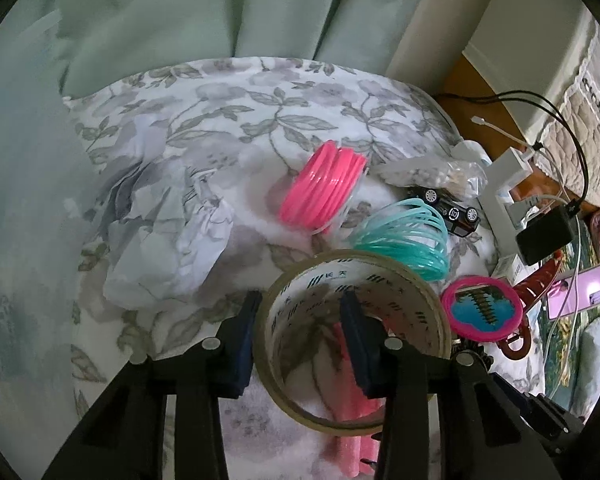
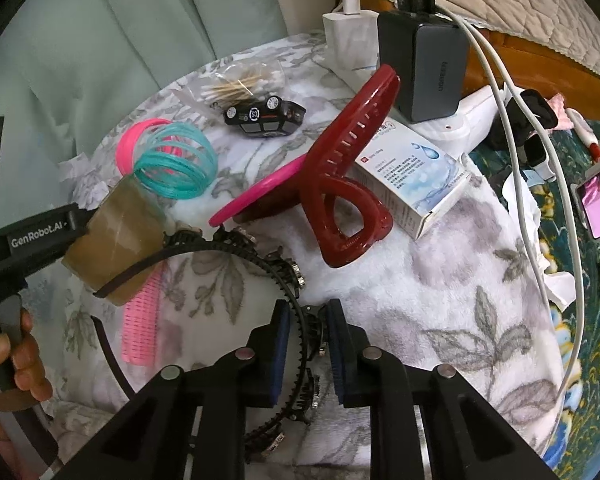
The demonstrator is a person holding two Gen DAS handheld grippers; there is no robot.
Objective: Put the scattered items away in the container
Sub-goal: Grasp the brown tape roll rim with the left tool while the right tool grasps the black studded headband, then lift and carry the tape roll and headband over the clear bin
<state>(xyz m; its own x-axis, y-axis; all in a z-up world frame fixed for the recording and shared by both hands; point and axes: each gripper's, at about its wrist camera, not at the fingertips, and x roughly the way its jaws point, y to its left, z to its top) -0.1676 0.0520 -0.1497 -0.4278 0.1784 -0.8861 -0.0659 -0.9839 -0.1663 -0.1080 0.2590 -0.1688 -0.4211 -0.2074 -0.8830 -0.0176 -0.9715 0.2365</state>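
Left tongs clamped across the wall of one tape roll, right tongs around one black toothed headband, whether grasping cannot be told, close beside one dark red hair claw, one pink coil, one teal coil, one toy car, all on the floral blanket.

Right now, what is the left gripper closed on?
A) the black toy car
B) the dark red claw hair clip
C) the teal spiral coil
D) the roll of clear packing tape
D: in the left wrist view the left gripper has one finger inside and one outside the wall of the roll of clear packing tape, while the teal spiral coil lies free beyond it.
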